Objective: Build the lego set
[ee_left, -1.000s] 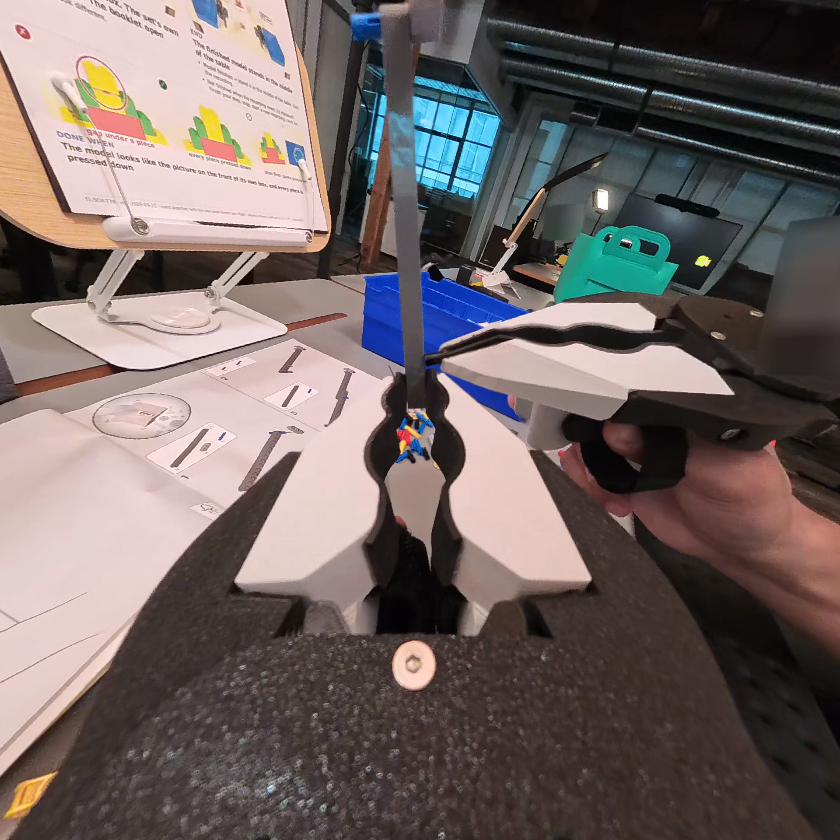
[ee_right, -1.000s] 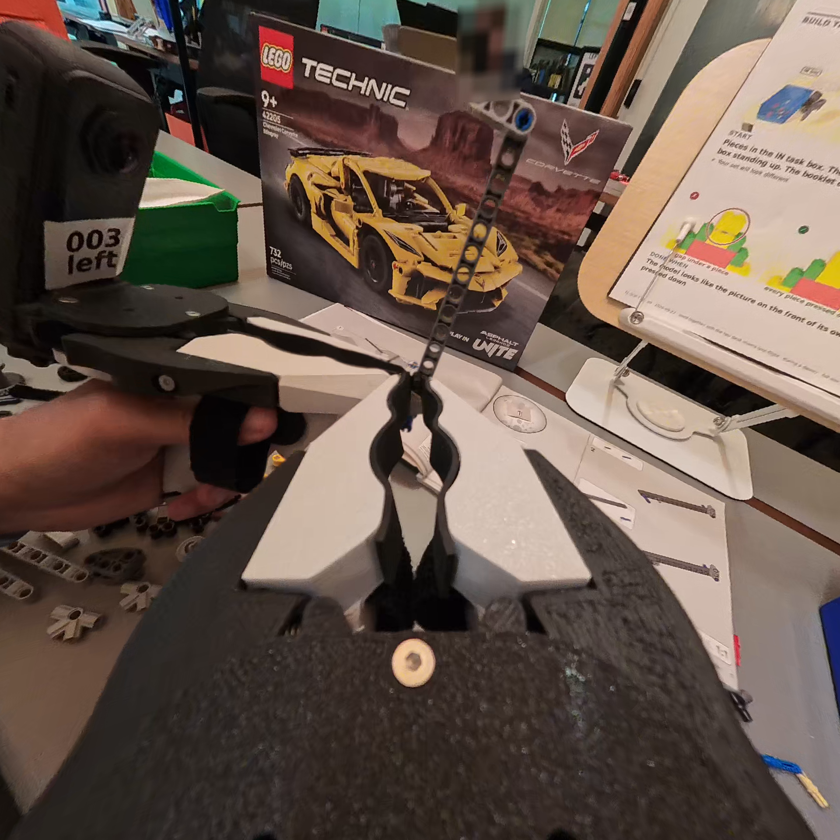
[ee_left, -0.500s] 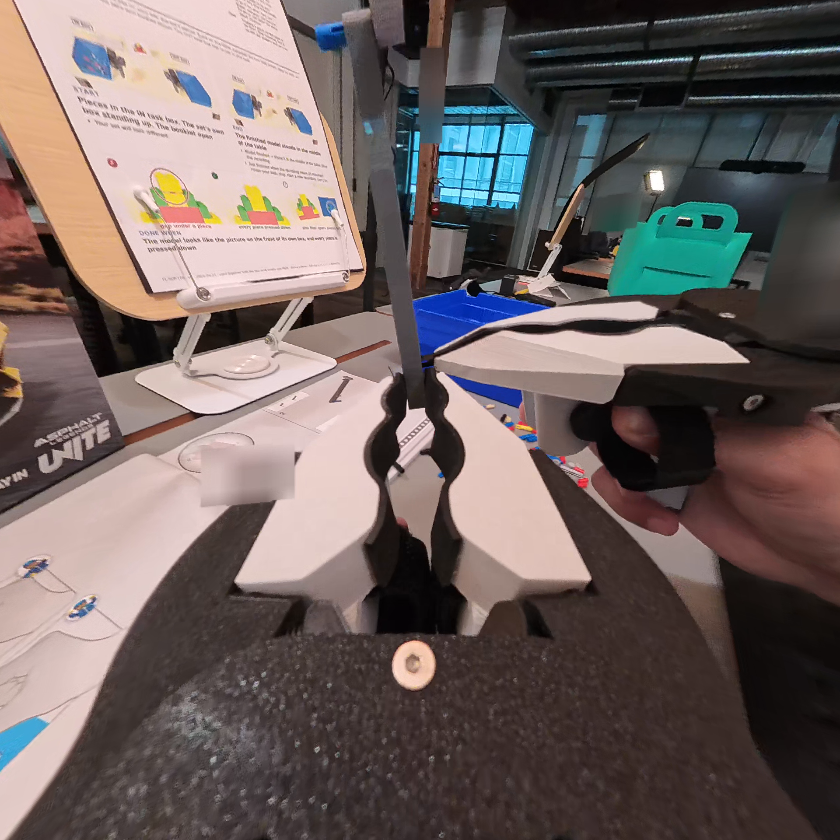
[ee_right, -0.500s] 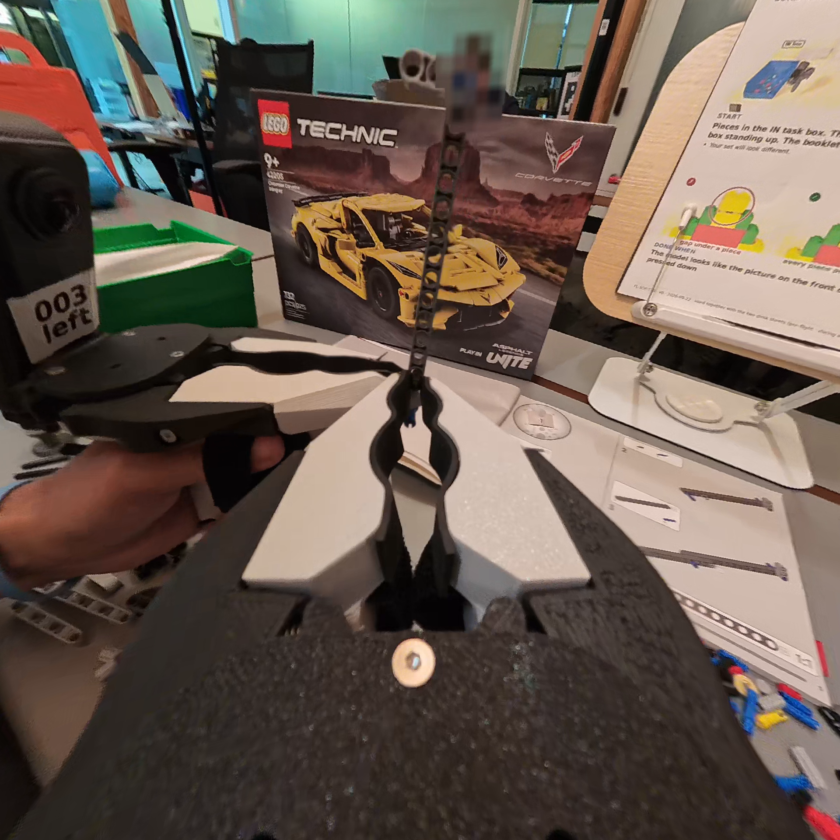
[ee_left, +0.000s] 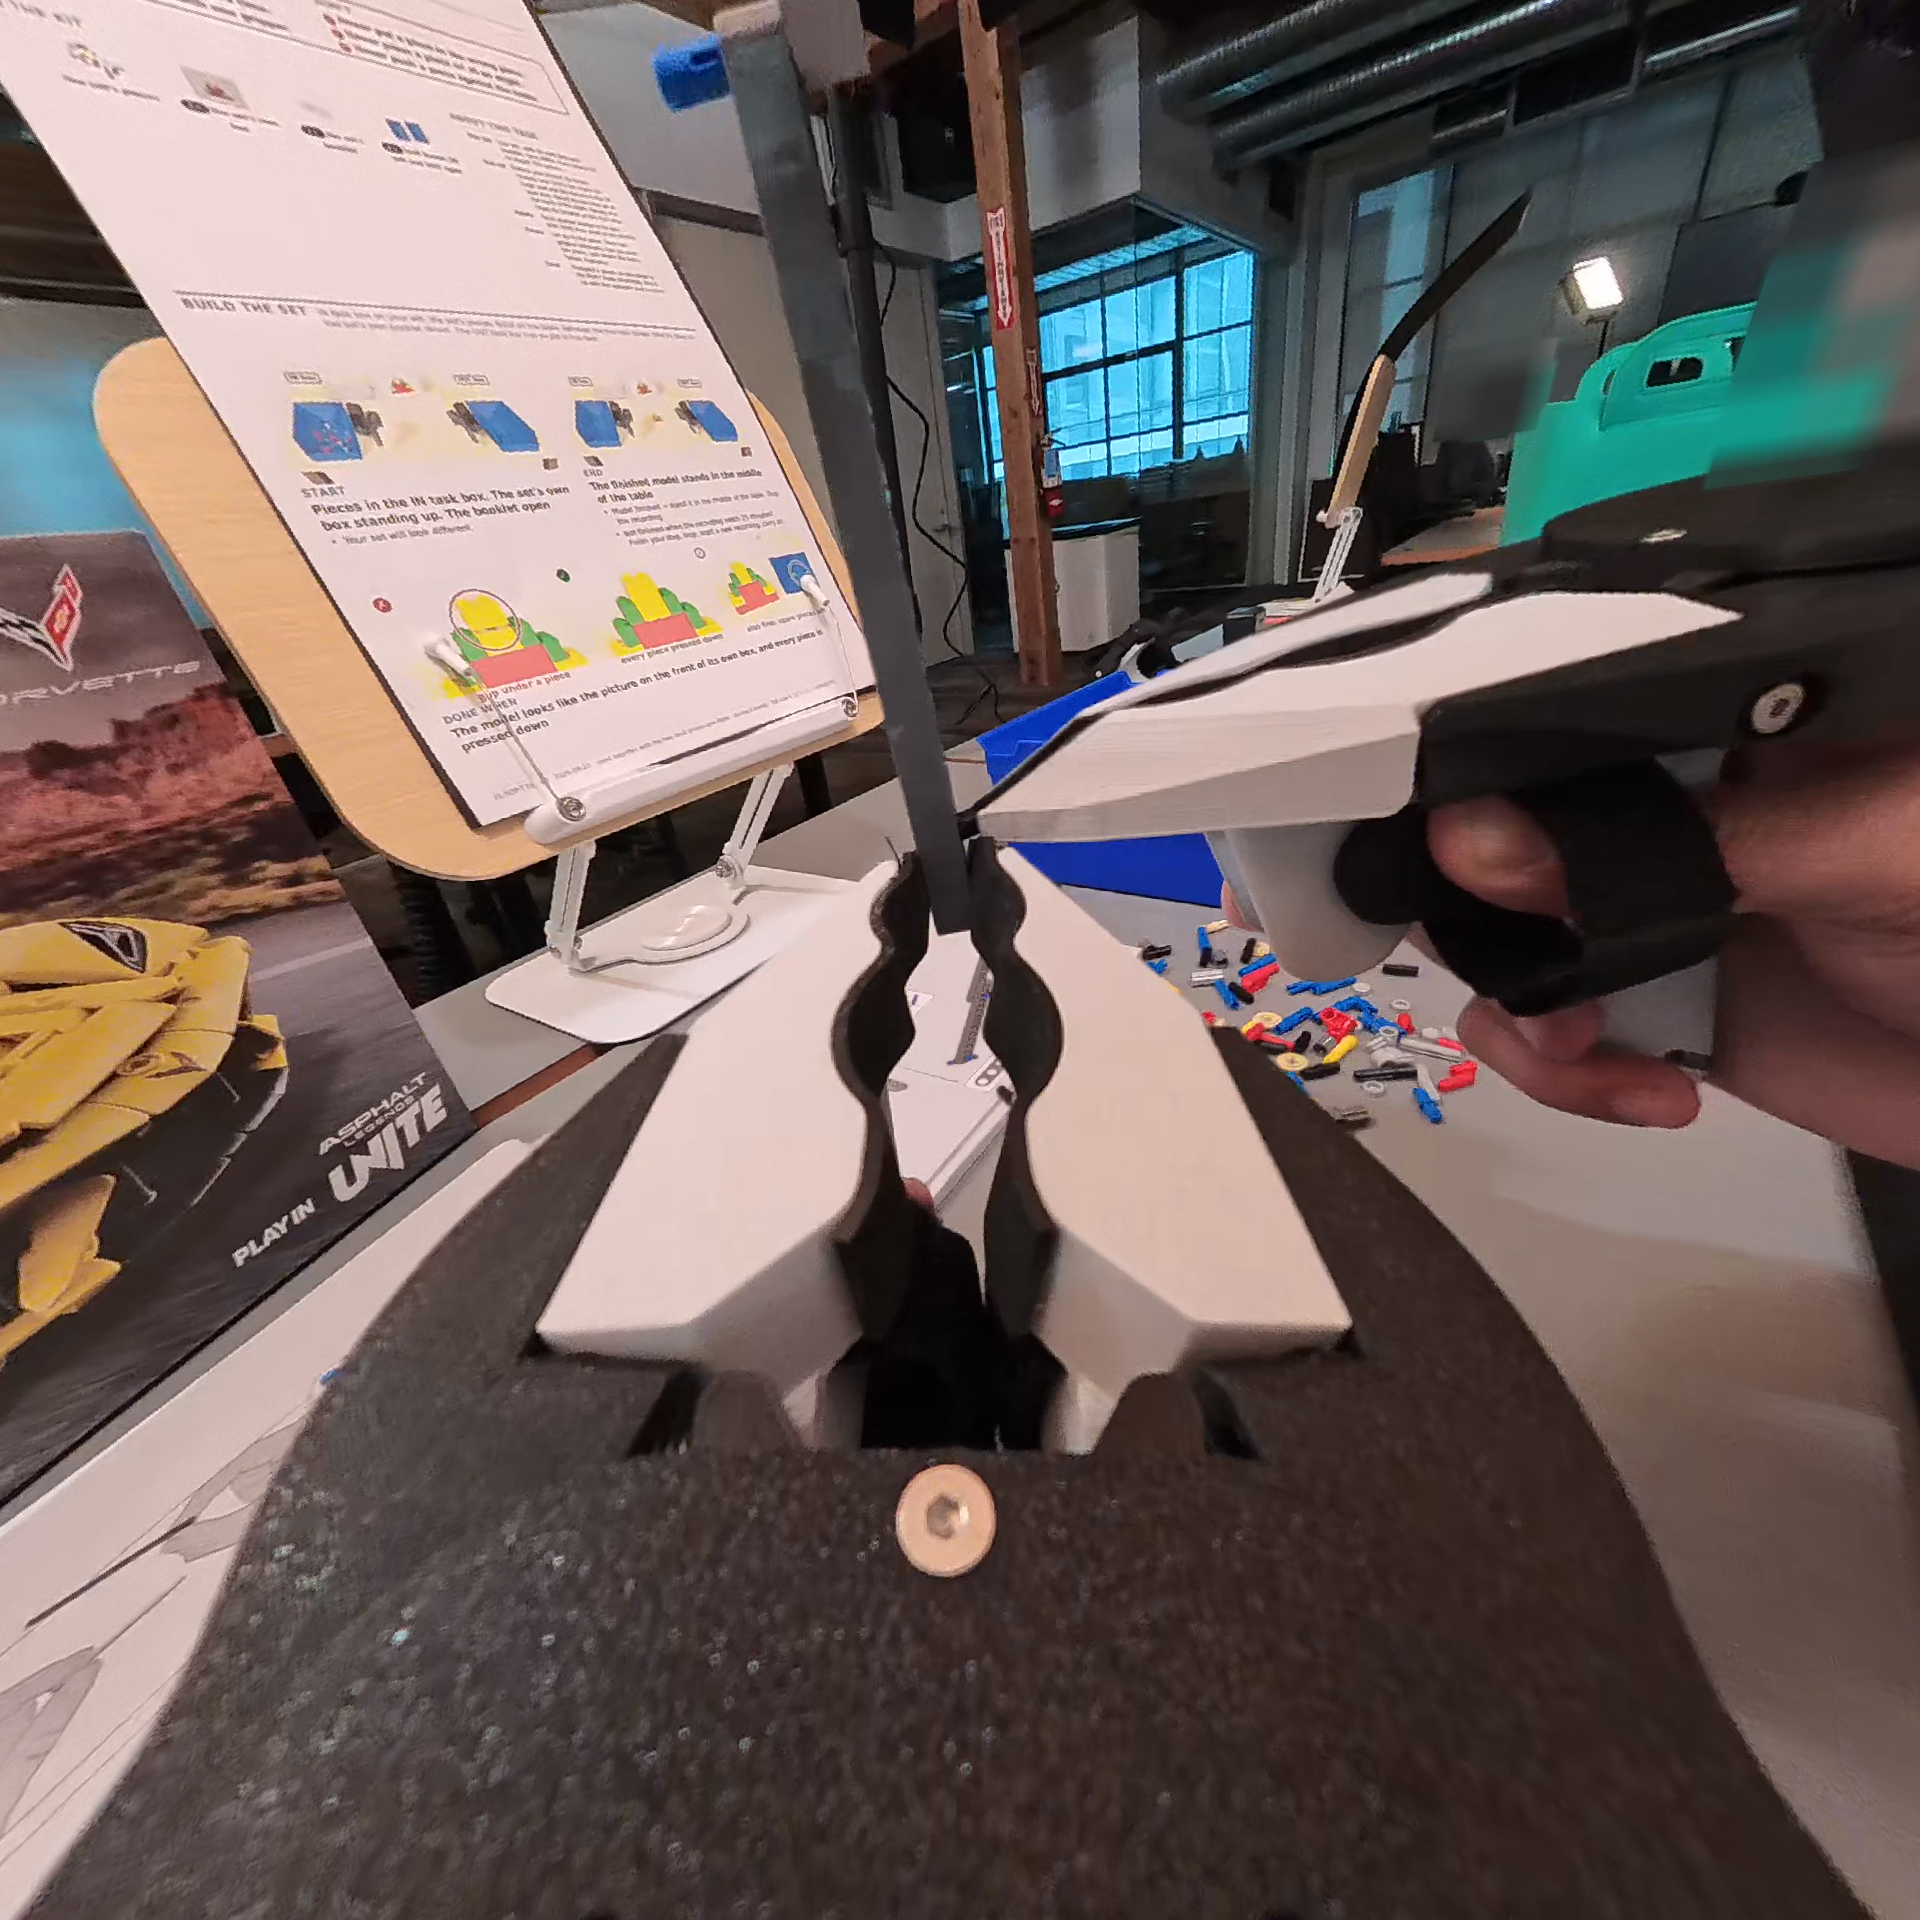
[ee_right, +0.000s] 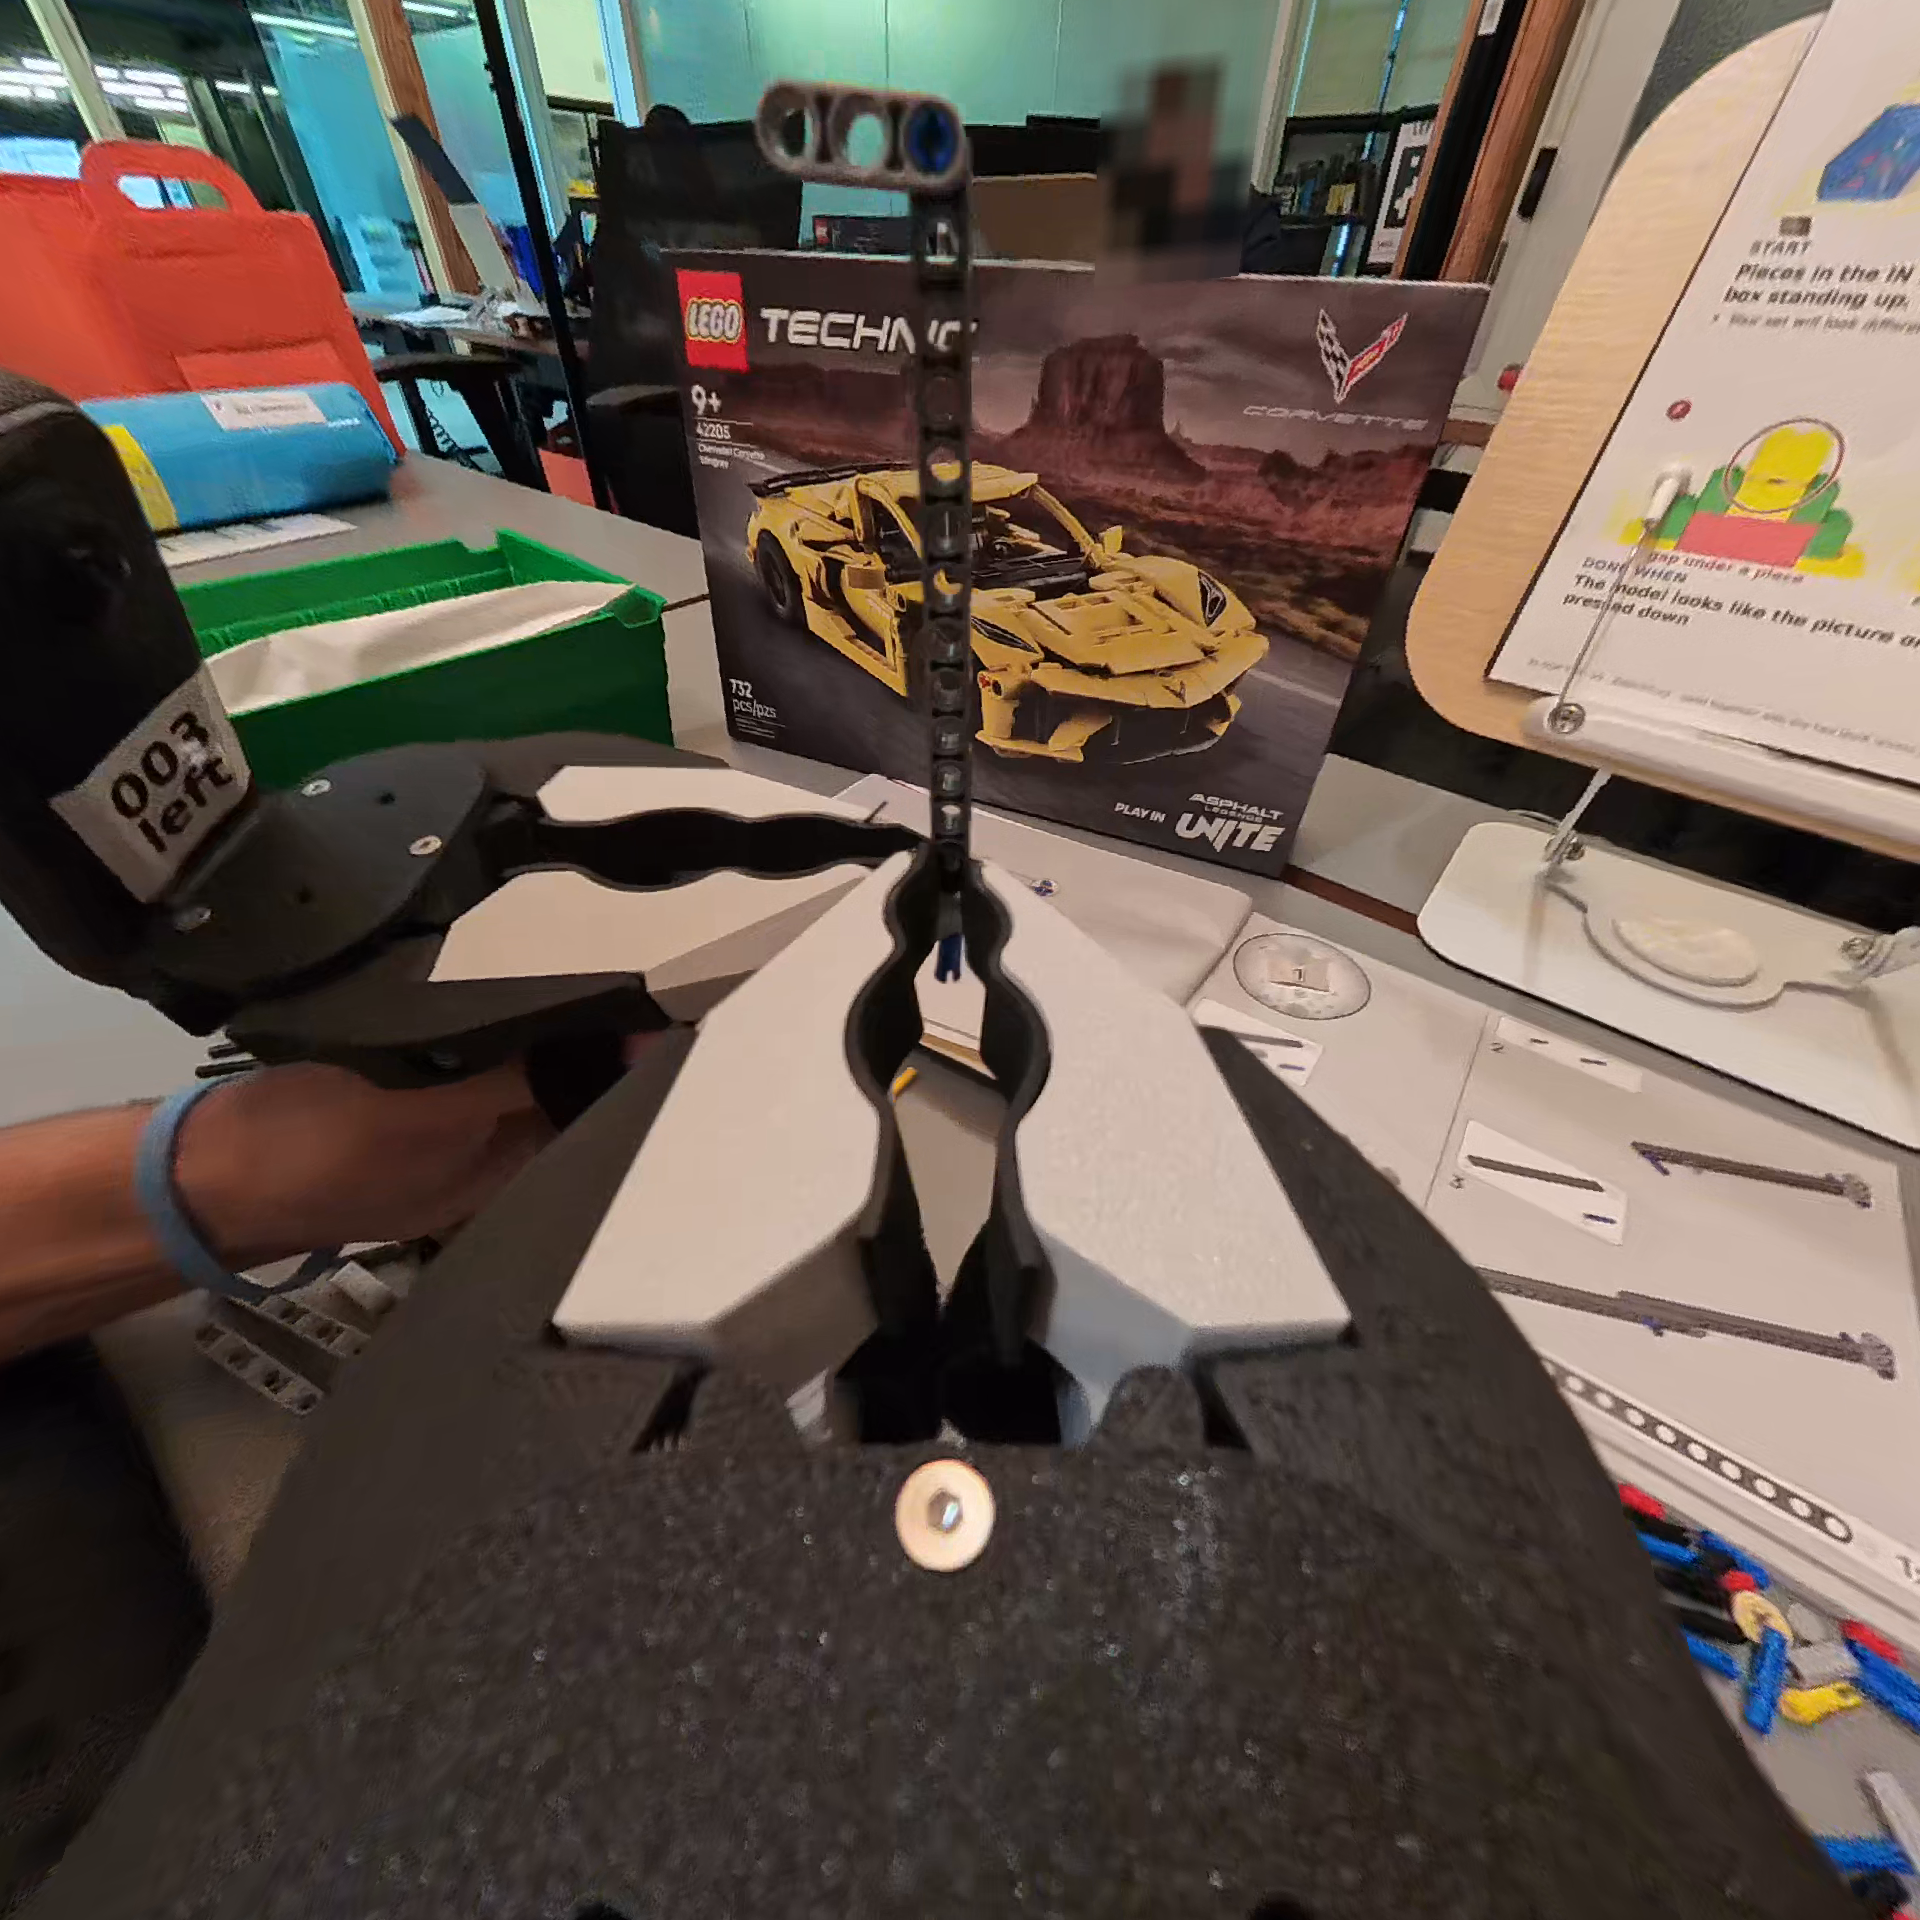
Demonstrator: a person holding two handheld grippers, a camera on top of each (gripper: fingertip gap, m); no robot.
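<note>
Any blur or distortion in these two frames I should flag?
Left wrist view: wide-angle bending at the edges, the right gripper and hand soft from motion. Right wrist view: the beam is sharp, the loose pieces at the lower right smear.

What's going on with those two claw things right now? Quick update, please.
Left gripper and right gripper both shut on the long dark beam, held upright. Short grey piece pinned at its top. Nothing in the way.

Each camera sits close behind own claw, facing forward over desk (ee_left: 1558, 1195); views cross, sharing upright beam (ee_right: 943, 520), probably same booklet (ee_right: 1558, 1143).
</note>
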